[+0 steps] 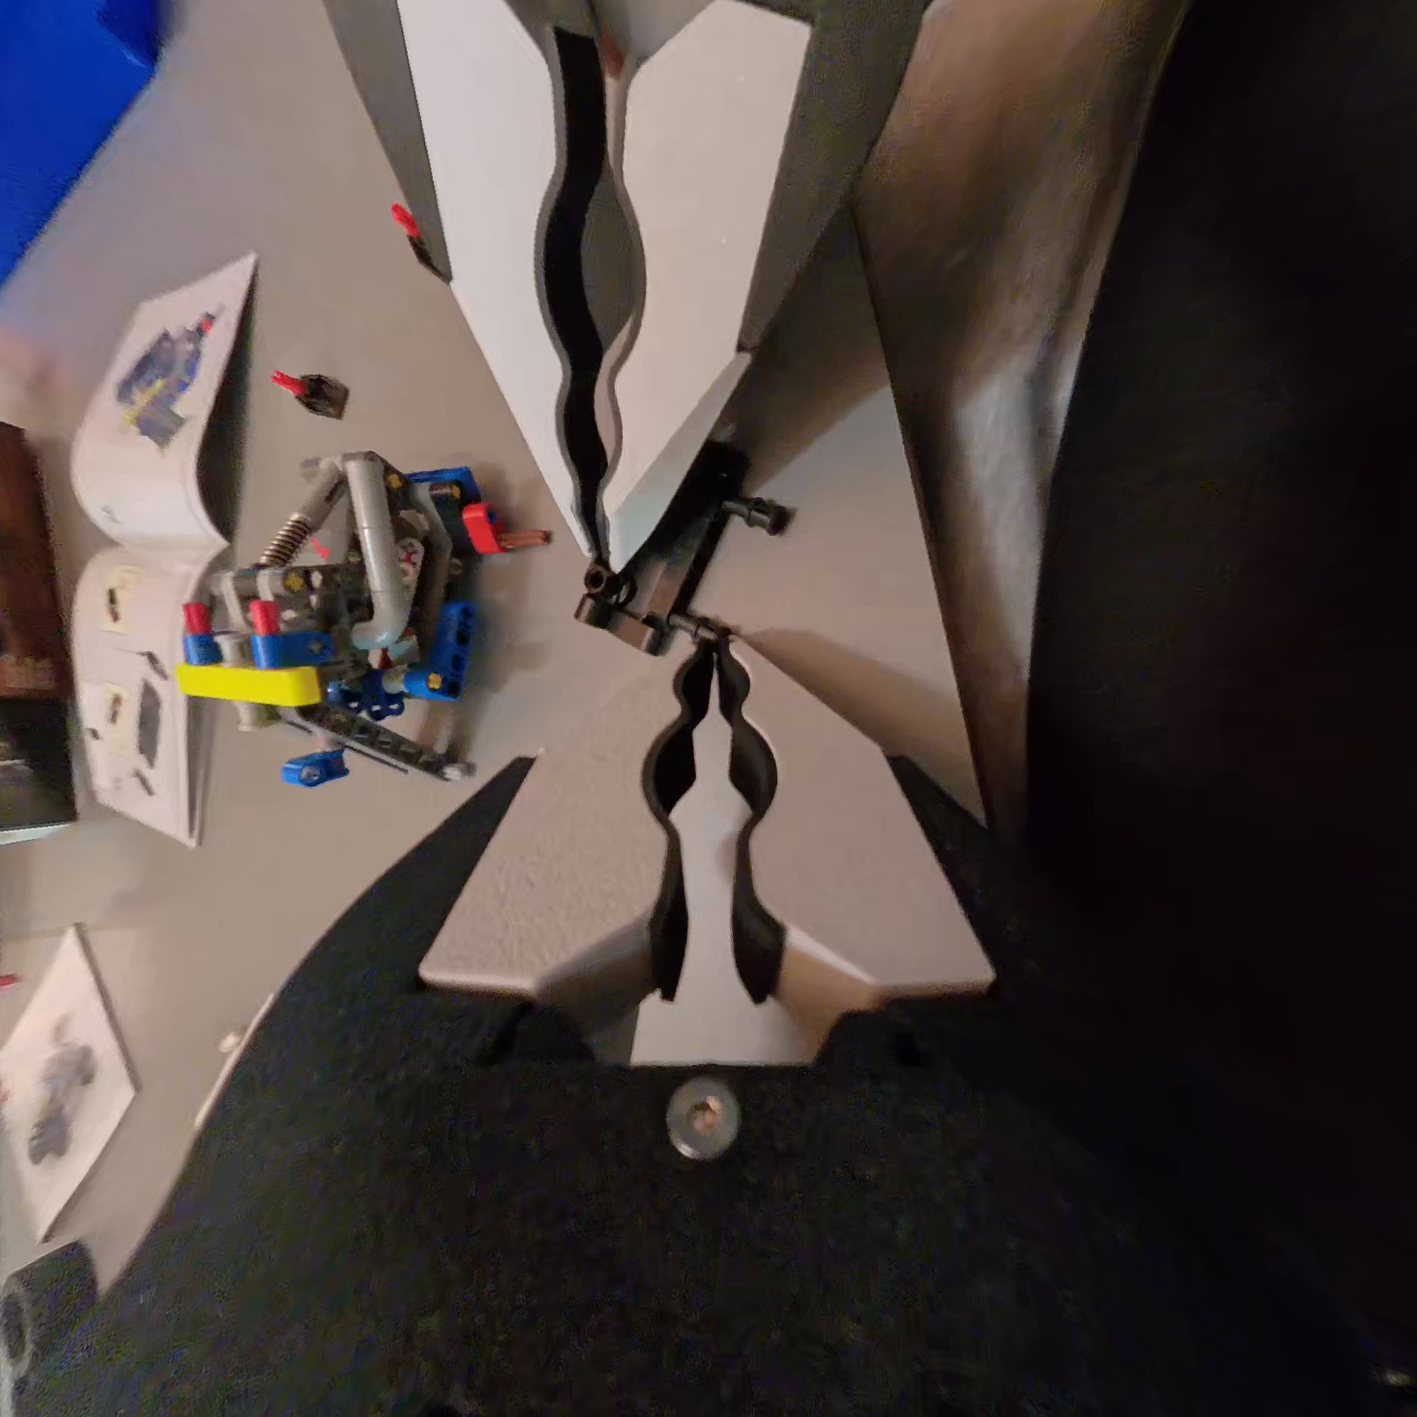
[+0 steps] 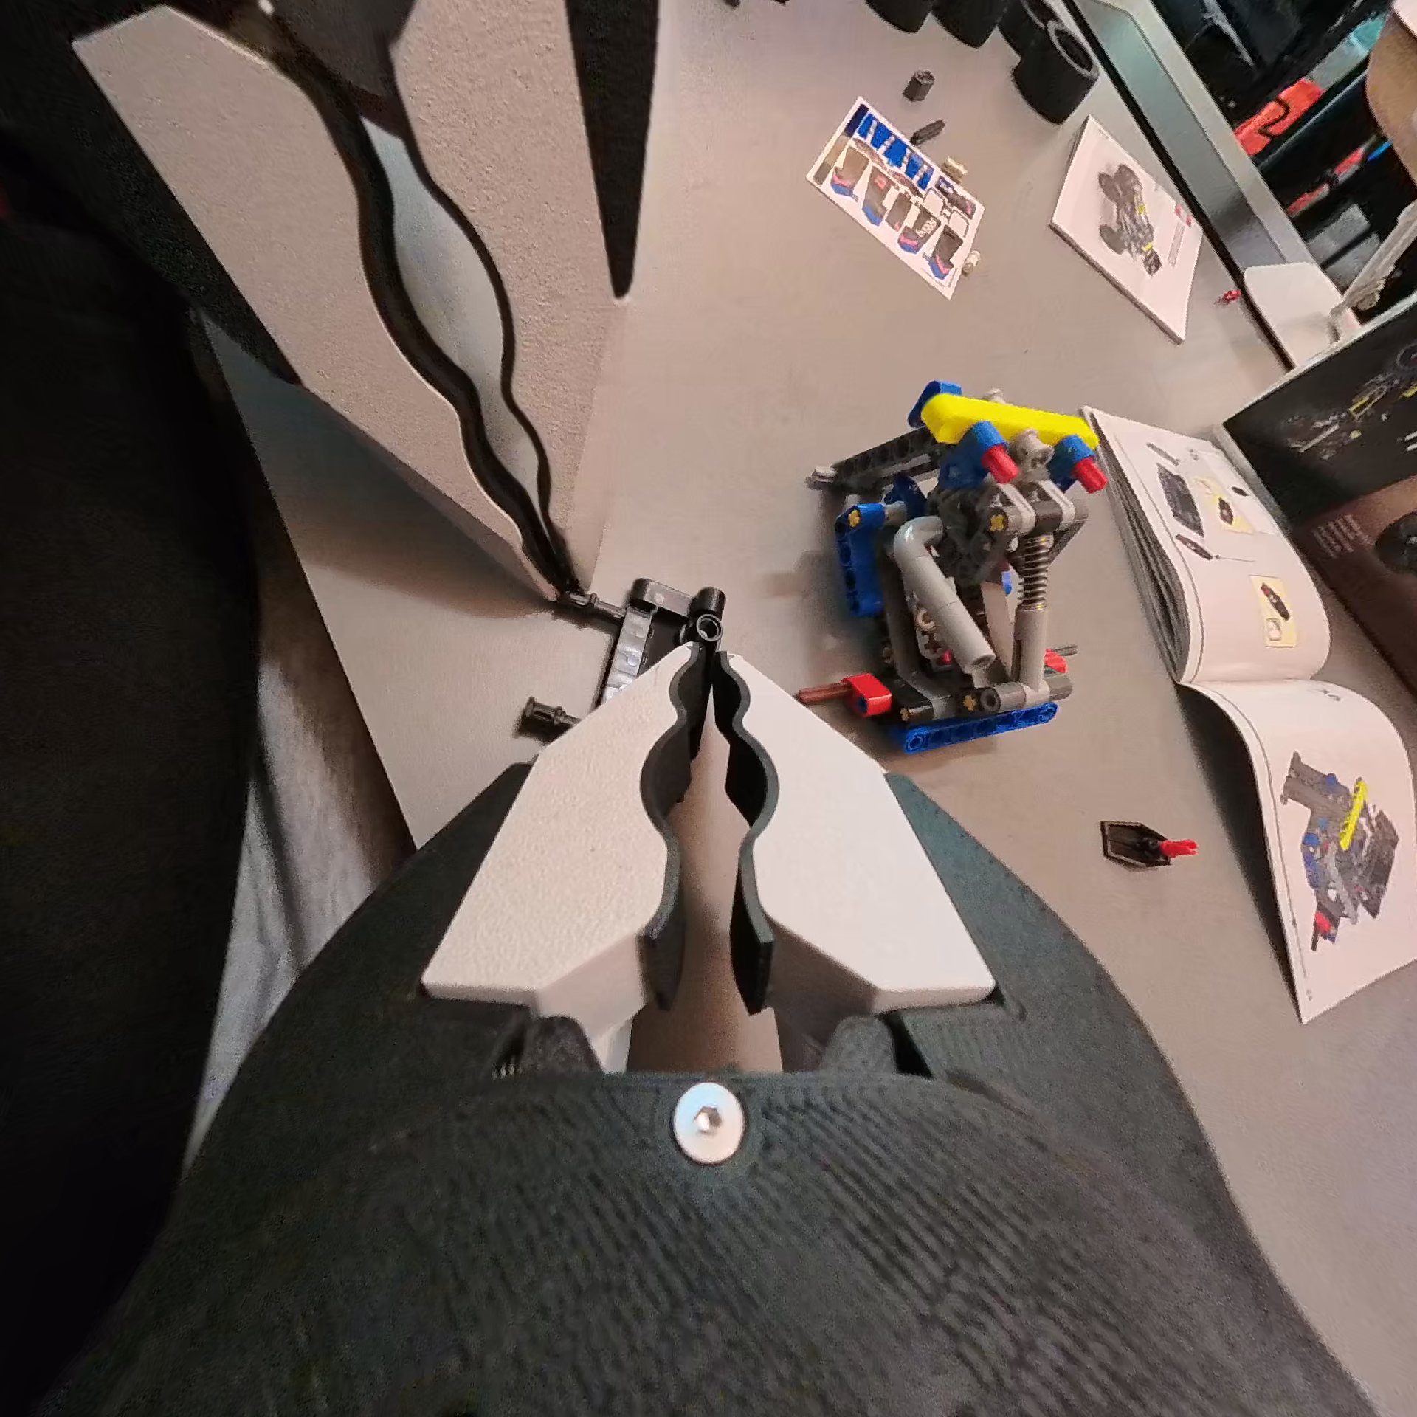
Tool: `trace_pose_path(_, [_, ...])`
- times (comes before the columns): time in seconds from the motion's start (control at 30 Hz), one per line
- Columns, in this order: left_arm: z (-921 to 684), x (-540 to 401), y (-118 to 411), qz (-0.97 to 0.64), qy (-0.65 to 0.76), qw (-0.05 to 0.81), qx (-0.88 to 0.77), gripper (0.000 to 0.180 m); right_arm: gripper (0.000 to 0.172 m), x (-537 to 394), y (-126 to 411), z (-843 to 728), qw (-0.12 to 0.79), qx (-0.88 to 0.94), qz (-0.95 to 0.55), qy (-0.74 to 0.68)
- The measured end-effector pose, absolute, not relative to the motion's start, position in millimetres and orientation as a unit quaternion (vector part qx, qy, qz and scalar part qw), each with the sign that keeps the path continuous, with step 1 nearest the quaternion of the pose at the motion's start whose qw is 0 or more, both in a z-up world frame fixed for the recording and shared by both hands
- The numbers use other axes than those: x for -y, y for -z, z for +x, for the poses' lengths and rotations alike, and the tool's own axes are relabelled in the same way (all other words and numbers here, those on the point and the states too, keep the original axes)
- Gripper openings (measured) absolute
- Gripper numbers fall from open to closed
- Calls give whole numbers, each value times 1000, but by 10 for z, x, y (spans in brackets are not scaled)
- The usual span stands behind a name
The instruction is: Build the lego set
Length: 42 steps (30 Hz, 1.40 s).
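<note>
A black beam assembly (image 1: 665, 571) with pins sticking out of it sits low over the grey counter (image 1: 537, 843), near its front edge, caught between both grippers. The left gripper (image 1: 711, 642) has its jaws closed on a thin black pin (image 1: 701, 629) at one end of the assembly, the tips pinching it. The right gripper (image 2: 707, 665) comes in from the opposite side with its jaws likewise closed, gripping the assembly at the end by a small round black connector (image 2: 707, 629). Another black pin (image 2: 546, 717) juts from the assembly's far end, just beside the right gripper's fingers. Near these parts stands a half-built model (image 2: 966, 583) of blue, grey, yellow and red pieces with a spring strut. An open booklet (image 2: 1257, 675) lies just beyond the model, with a dark box (image 2: 1334, 452) next to it. A small black piece with a red peg (image 2: 1142, 843) lies apart on the counter. Farther back are a sticker sheet (image 2: 893, 195), a second booklet (image 2: 1127, 222) and some black tyres (image 2: 1054, 73).
</note>
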<state>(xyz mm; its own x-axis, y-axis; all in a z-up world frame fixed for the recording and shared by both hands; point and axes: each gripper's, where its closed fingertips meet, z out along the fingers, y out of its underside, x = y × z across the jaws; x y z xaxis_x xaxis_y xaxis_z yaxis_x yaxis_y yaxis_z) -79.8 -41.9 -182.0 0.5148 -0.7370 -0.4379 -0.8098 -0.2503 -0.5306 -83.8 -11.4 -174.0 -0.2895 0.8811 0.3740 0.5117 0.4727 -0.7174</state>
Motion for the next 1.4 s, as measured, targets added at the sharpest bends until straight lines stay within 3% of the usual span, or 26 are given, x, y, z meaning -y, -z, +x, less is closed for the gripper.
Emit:
trace_pose_path(0.23, [-749, 380, 1814, -785, -93, 399, -464, 0, 1, 67, 1752, -836, 395, 771, -448, -221])
trace_pose_path(0.47, [-776, 363, 1814, -790, -81, 376, -477, 0, 1, 40, 1736, -795, 378, 754, -476, -249])
trace_pose_path(0.67, [-775, 362, 1820, -803, -77, 355, -473, 0, 16, -10, 1613, -779, 372, 767, -464, -241])
trace_pose_path(0.73, [-773, 362, 1821, -802, -84, 353, -474, 0, 0, 23, 1564, -746, 366, 775, -463, -226])
trace_pose_path(0.9, [-761, 374, 1818, -804, -84, 357, -468, 0, 0, 118, 1653, -669, 342, 794, -469, -180])
trace_pose_path(1.4, [-742, 345, 1808, -785, -124, 364, -485, 0, 0, 138, 1784, -747, 258, 791, -508, -225])
